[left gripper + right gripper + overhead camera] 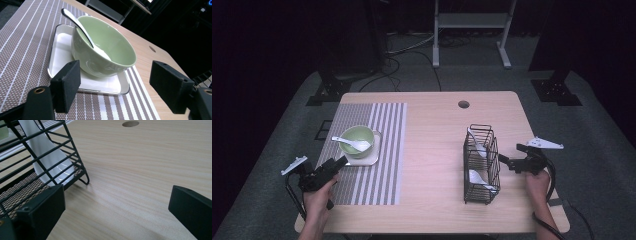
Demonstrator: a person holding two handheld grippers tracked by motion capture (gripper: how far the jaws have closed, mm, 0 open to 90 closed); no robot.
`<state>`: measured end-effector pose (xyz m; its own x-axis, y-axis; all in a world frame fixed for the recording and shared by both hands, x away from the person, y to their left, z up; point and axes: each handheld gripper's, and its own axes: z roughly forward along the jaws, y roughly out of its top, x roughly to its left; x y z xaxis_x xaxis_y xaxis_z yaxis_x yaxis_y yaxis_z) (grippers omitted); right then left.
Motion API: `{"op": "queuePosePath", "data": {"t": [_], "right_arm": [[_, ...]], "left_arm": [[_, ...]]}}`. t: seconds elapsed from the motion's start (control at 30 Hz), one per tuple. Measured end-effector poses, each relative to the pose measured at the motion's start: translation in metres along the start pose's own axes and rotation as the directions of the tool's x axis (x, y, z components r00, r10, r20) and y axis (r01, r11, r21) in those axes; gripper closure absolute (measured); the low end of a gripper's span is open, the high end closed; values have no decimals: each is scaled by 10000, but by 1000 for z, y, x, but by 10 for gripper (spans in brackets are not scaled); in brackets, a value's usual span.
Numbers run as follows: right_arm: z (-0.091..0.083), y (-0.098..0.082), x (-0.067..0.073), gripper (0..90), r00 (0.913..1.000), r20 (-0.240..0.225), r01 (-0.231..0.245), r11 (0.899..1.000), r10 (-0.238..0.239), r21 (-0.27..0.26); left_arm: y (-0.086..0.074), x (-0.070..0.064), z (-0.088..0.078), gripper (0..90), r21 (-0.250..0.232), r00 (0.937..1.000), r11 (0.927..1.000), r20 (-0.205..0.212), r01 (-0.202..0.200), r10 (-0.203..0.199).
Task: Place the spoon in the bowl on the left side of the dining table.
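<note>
in the high view the left claw (343, 161) sits at the lower left of the frame, held in a hand (318, 196) that comes up from the bottom edge, its tip just beside the near corner of the white tray (371, 157). its jaws stand apart and grip nothing; in the left gripper view the two black pads frame the tray's near edge with a clear gap on both sides. at the lower right the right claw (503, 159) is held level, its tip just beside the right wall of the black wire basket (482, 165). its jaws are also spread wide and hold nothing, with bare desk (140, 170) between them in the right gripper view.

a little further up the left side, the green bowl (105, 48) stands upright on the white tray, which lies on the striped placemat (387, 130). a white spoon (82, 31) rests in the bowl, its scoop down inside and its handle leaning over the rim toward the upper left of the left gripper view.

in the basket, two more white spoons show through the wires, one (478, 179) toward the near end and one (477, 142) leaning at the far end. beyond, near the desk's far edge, is a round hole (463, 104).
</note>
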<state>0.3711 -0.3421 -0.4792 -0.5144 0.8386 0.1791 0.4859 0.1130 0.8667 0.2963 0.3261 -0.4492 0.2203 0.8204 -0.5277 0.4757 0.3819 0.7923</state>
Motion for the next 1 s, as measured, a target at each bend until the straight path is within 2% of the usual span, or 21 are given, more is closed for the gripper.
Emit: {"op": "queuePosePath", "data": {"t": [0.07,0.2,0.27,0.5,0.7,0.77,1.0], "right_arm": [[0,0,0,0,10000,0,14,10000,-14,8],[0,0,0,0,10000,2,19,10000,-19,10],[0,0,0,0,10000,2,12,10000,-12,11],[0,0,1,0,10000,8,47,10000,-47,54],[0,0,1,0,10000,10,45,10000,-46,51],[0,0,1,0,10000,7,52,10000,-52,50],[0,0,0,0,10000,1,37,10000,-37,36]], "left_arm": [[0,-2,0,200,39,10000,10000,0,40,-40],[-2,-6,0,189,40,10000,10000,34,45,-45],[-3,-8,0,184,137,10000,9999,9,-97,97],[-7,-13,3,176,306,9996,9995,245,-110,103],[-9,-21,5,174,438,9985,9983,409,-393,375],[-10,-24,6,149,491,9982,9977,406,-471,451],[-13,-33,11,147,664,9963,9957,608,-645,605]]}}
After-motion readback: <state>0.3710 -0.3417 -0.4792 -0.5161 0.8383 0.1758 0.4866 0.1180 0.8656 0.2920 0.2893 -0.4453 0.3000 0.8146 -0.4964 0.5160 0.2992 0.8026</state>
